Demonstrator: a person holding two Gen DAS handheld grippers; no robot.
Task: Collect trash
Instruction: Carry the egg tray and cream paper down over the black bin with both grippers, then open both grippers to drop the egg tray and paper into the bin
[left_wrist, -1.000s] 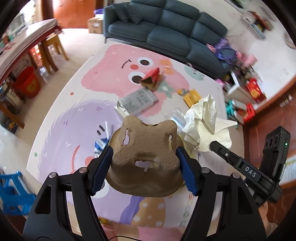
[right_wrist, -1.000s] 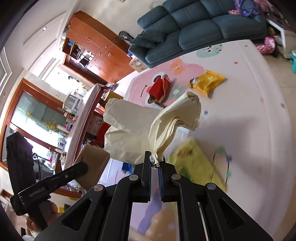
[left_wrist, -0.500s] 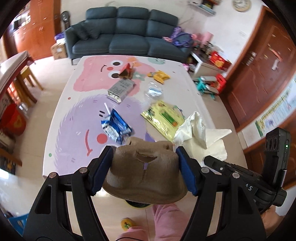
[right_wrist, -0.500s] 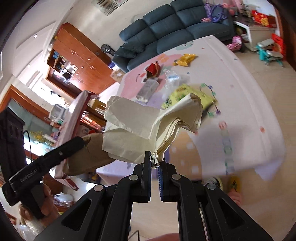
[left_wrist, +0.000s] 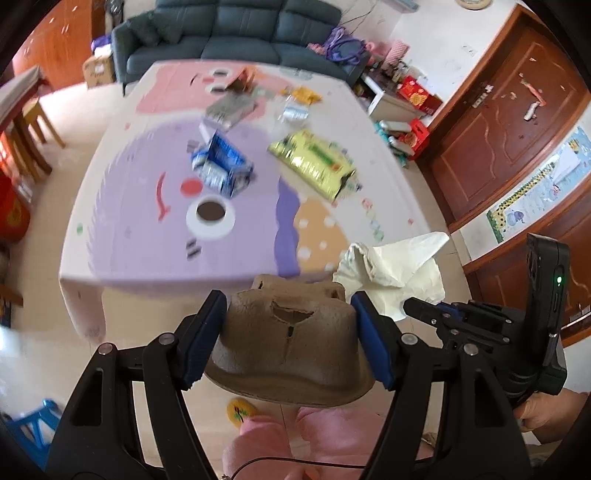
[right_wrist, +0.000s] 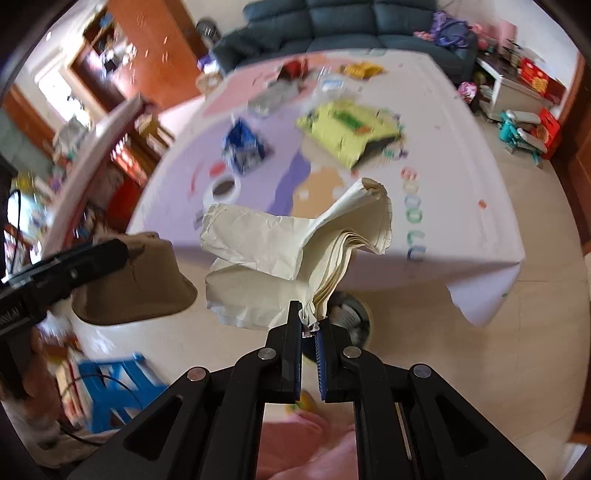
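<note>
Left gripper (left_wrist: 289, 336): clamped on a brown moulded-pulp cup carrier (left_wrist: 290, 350), which is held upside down off the table's near edge, above the floor.
Right gripper (right_wrist: 309, 326): pinched onto the corner of a crumpled cream paper napkin (right_wrist: 280, 254), held in the air before the table.
Containers: a round dark bin (right_wrist: 351, 319) is partly seen on the floor behind the napkin; contents cannot be told.
Table (left_wrist: 122, 251): a blue wrapper (left_wrist: 223, 166), a yellow-green snack bag (left_wrist: 314, 160), a grey packet (left_wrist: 231, 107) and a red carton (left_wrist: 242, 79) are left lying on it.
Change since earlier frame: both grippers are drawn further back from the table; the near edge is now shown in full.
Writing: no label is sharp enough to be read.
</note>
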